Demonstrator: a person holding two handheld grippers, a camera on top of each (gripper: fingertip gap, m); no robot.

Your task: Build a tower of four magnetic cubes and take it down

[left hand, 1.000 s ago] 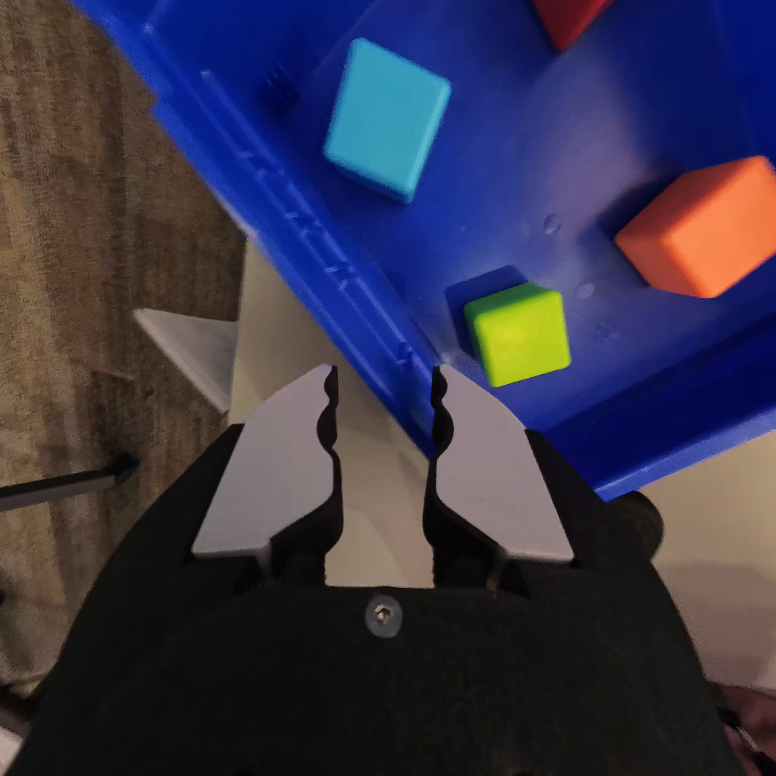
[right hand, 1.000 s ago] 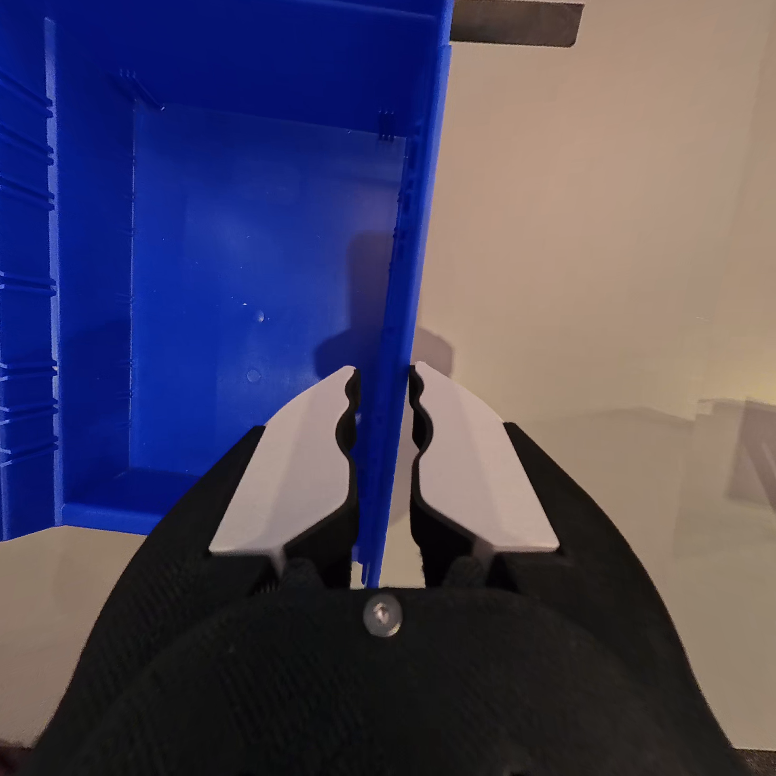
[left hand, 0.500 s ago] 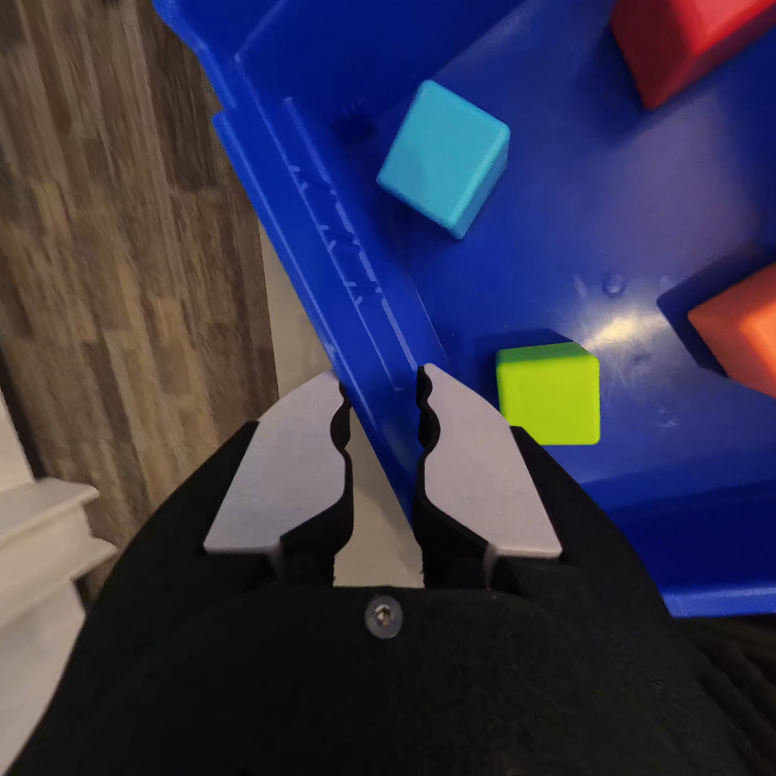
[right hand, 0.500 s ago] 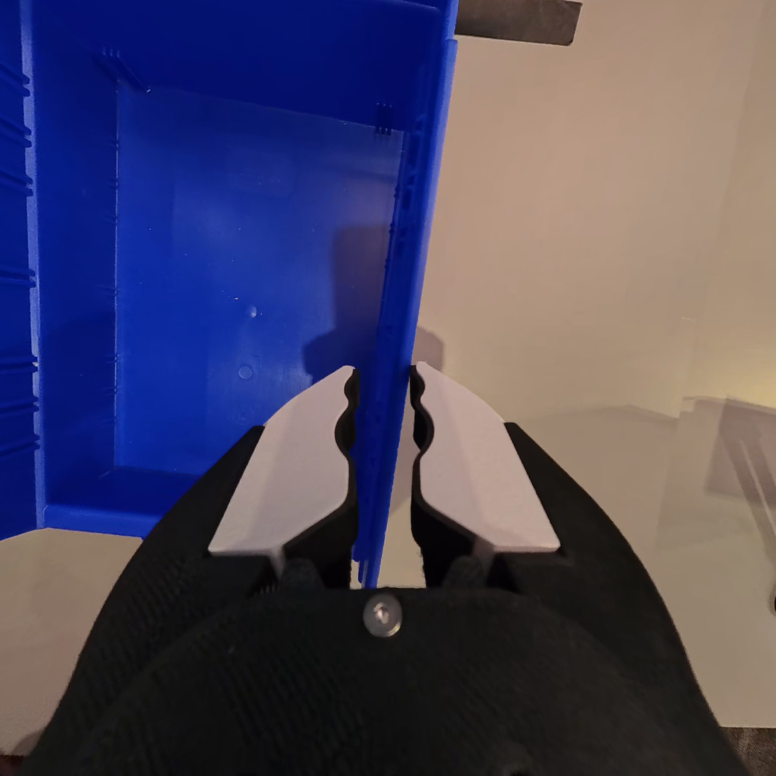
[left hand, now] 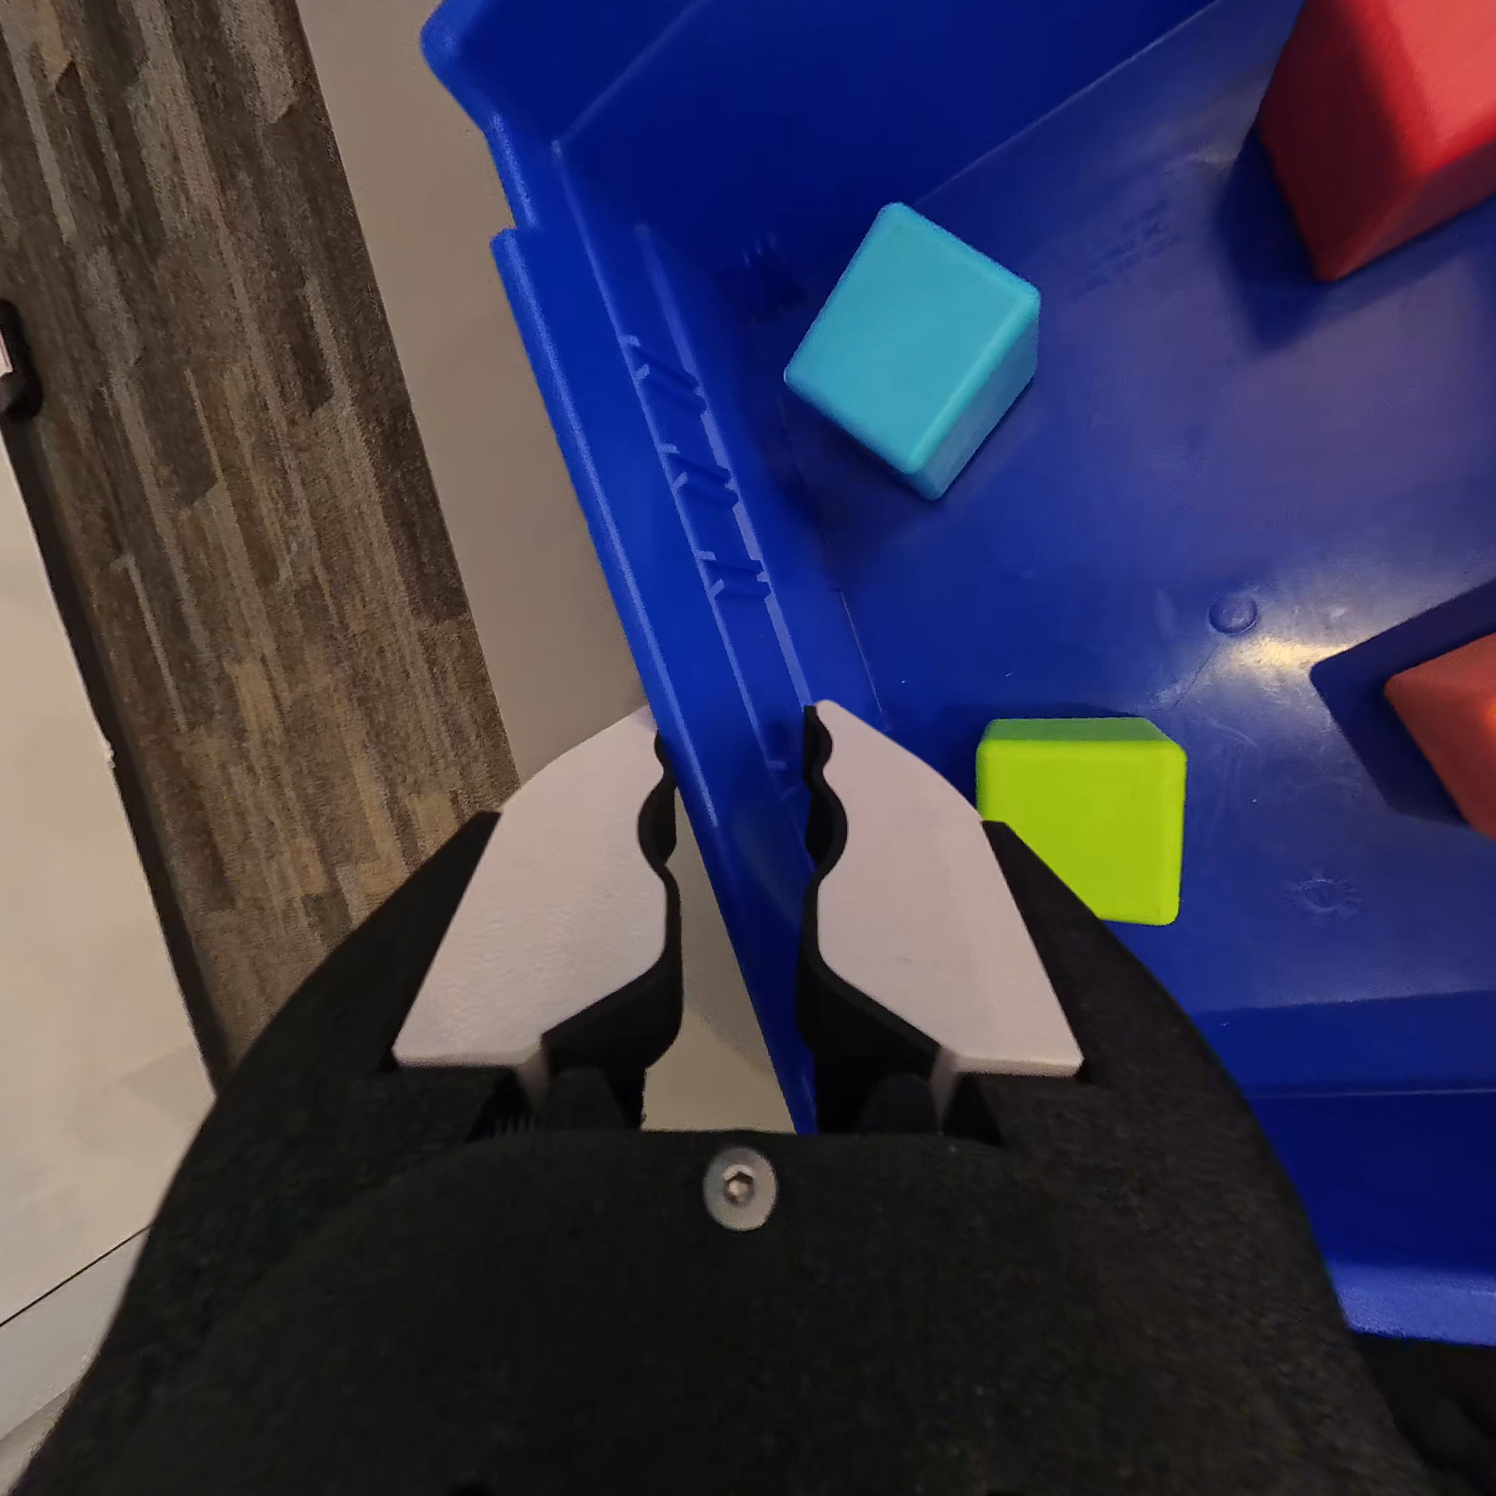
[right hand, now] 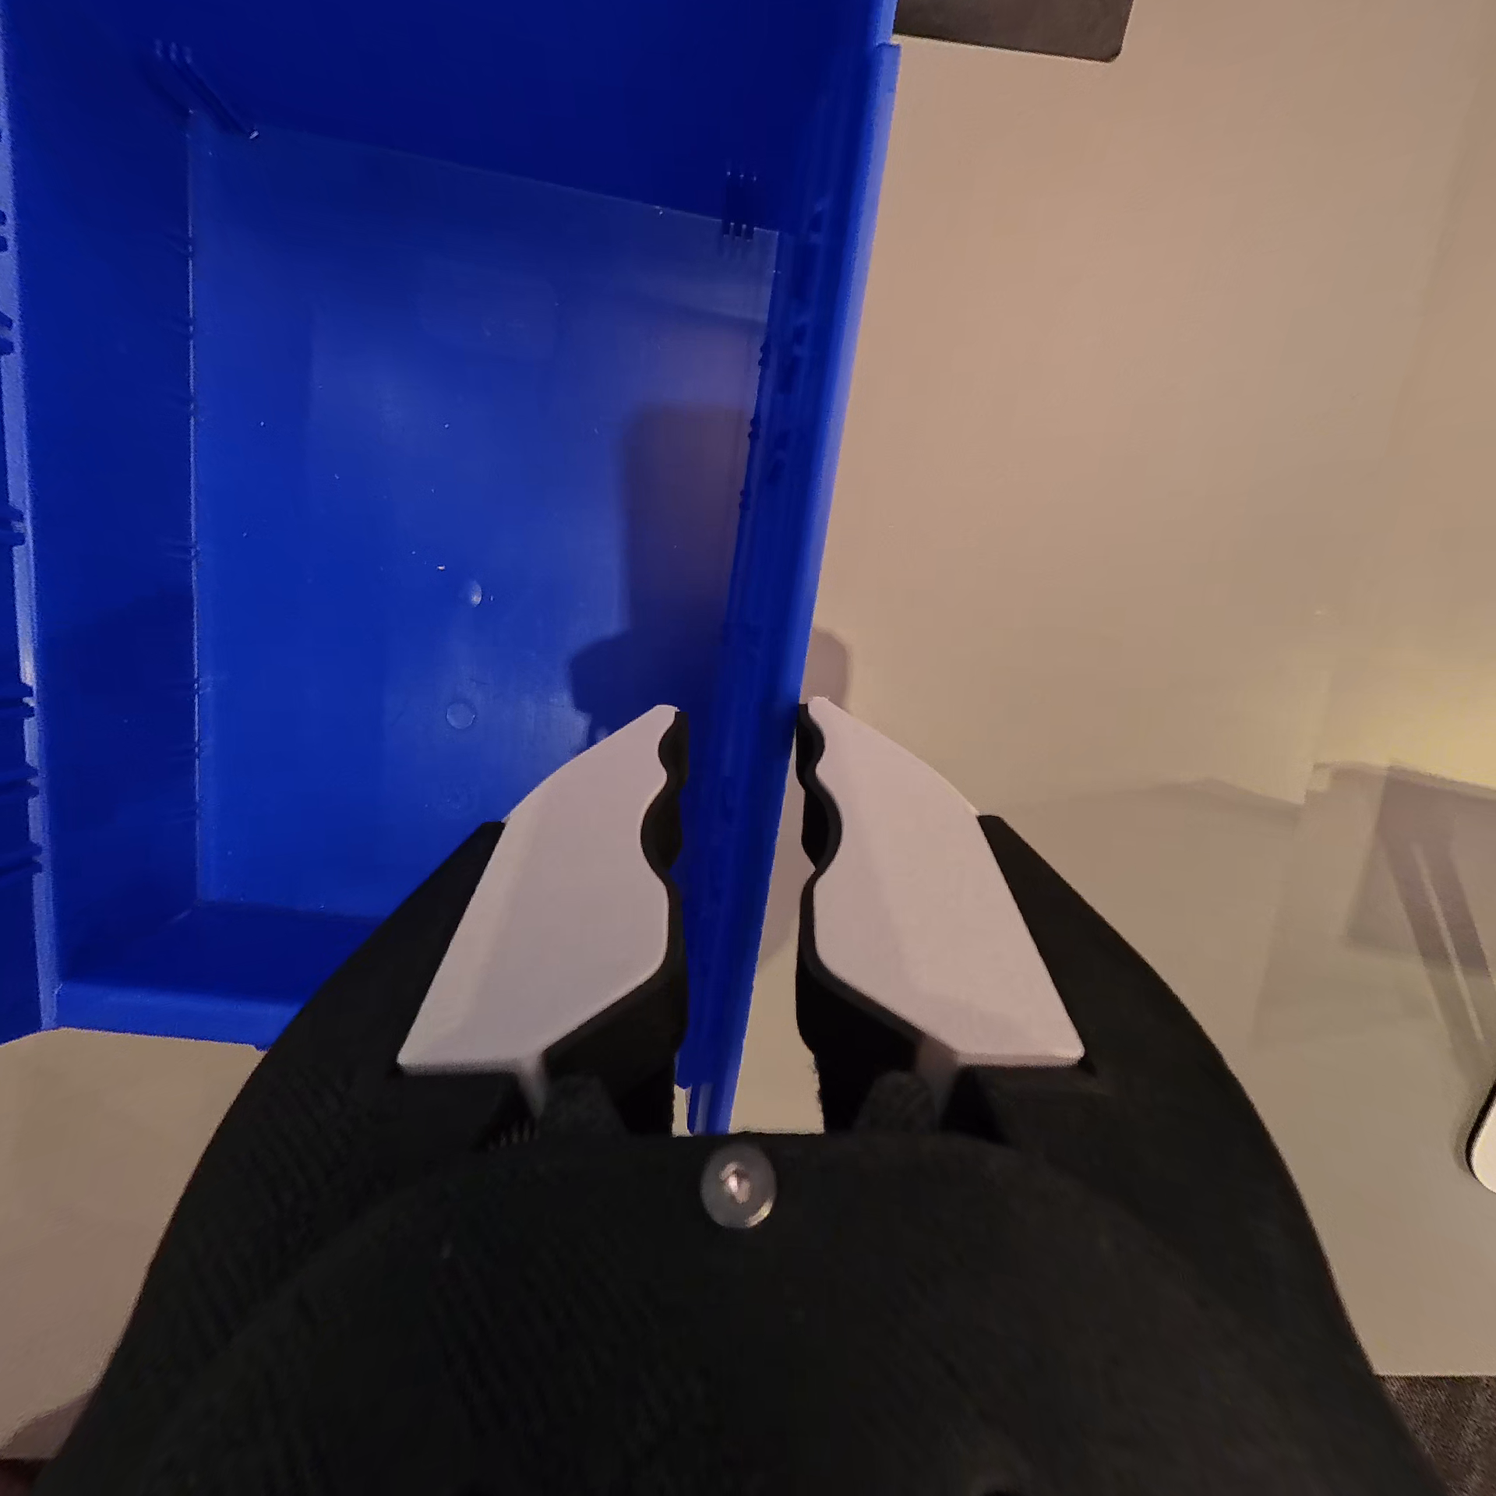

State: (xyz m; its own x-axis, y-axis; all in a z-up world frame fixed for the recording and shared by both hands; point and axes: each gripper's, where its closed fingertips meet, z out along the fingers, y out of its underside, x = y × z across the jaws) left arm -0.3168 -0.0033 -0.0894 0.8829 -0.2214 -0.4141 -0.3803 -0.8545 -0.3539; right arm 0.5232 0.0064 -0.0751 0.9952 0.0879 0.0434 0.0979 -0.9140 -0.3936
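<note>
Across the left wrist view, the left gripper point(left hand: 733, 720) straddles the side wall of a blue plastic bin point(left hand: 696, 615), its fingers narrowly parted with one on each side of the wall, closed on it. Inside the bin, a lime-green cube point(left hand: 1081, 818) lies just right of the right finger; a cyan cube point(left hand: 911, 348) sits higher, a red cube point(left hand: 1392, 121) at upper right, an orange cube point(left hand: 1449, 737) at the right edge. Centred in the right wrist view, the right gripper point(right hand: 741, 716) likewise clamps a wall of the bin point(right hand: 809, 405) on a pale table point(right hand: 1133, 486).
</note>
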